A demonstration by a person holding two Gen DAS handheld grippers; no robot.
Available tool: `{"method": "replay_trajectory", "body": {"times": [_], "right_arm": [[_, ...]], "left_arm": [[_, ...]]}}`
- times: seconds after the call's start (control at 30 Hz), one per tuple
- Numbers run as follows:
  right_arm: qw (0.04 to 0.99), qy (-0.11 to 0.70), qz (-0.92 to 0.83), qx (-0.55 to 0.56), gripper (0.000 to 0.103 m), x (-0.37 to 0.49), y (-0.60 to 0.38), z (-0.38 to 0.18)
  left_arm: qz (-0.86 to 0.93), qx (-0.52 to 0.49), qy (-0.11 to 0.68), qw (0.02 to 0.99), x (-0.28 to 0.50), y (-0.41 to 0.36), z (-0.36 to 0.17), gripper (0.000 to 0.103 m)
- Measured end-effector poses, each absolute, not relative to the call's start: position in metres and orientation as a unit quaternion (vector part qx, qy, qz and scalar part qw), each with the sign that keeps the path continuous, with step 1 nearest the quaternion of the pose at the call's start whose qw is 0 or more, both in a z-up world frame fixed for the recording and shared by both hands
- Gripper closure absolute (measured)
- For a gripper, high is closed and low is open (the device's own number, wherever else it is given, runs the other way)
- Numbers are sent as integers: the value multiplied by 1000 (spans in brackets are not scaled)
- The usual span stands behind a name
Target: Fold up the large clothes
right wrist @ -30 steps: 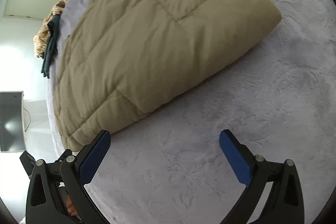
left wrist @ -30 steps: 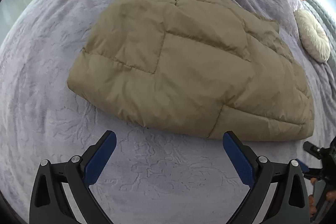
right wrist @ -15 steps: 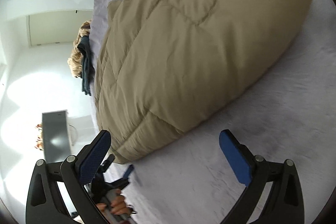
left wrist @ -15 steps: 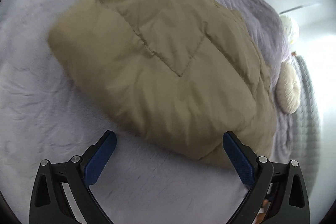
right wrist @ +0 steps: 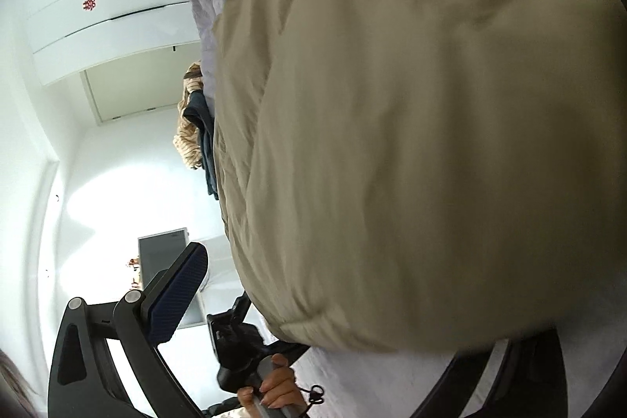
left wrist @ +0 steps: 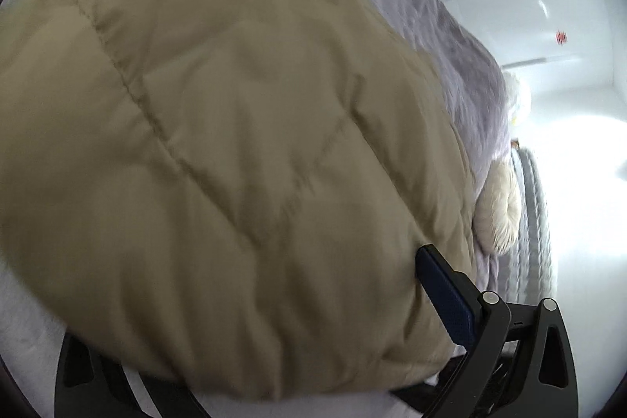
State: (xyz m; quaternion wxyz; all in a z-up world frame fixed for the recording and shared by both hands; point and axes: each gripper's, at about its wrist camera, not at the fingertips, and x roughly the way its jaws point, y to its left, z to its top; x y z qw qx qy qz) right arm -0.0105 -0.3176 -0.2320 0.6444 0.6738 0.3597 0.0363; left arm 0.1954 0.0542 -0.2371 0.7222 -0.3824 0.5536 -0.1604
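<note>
tan puffy coat (left wrist: 243,159) lies folded on the purple bed cover (left wrist: 462,57), its near edge pushed between the wide-apart jaws of the left gripper (left wrist: 250,351) and of the right gripper (right wrist: 352,316). it fills each view from 6 up to 12 o'clock. the coat is thick and slippery, so a pinch on only the top layer could let the fold slide open.

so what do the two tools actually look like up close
Both match. The left tool and right tool have black angular frames with triangular cut-outs and silver pivot pins. Their fingers carry flat dark blue textured pads. No cables or sleeves show.
</note>
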Motion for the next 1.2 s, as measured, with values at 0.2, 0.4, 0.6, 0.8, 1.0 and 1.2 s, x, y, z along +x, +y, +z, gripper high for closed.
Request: {"method": "replay_trajectory", "body": {"times": [0.2, 0.4, 0.6, 0.8, 1.0, 1.2], "right_arm": [[635, 370, 28, 678, 6, -7, -317, -241], [612, 381, 23, 692, 64, -24, -323, -246], [630, 362, 64, 684, 76, -46, -322, -224], [633, 380, 94, 668, 76, -99, -307, -206], [611, 405, 93, 674, 76, -182, -281, -211], [586, 426, 66, 686, 70, -242, -274, -245]], "left_arm": [[-137, -344, 547, 751, 203, 44, -233, 38], [-181, -313, 527, 769, 202, 42, -208, 80], [-210, -269, 503, 794, 182, 42, -170, 81], [-234, -265, 512, 783, 130, 73, -153, 81], [-232, -254, 555, 757, 47, 105, -161, 81], [-209, -273, 596, 726, -11, 134, -195, 79]]}}
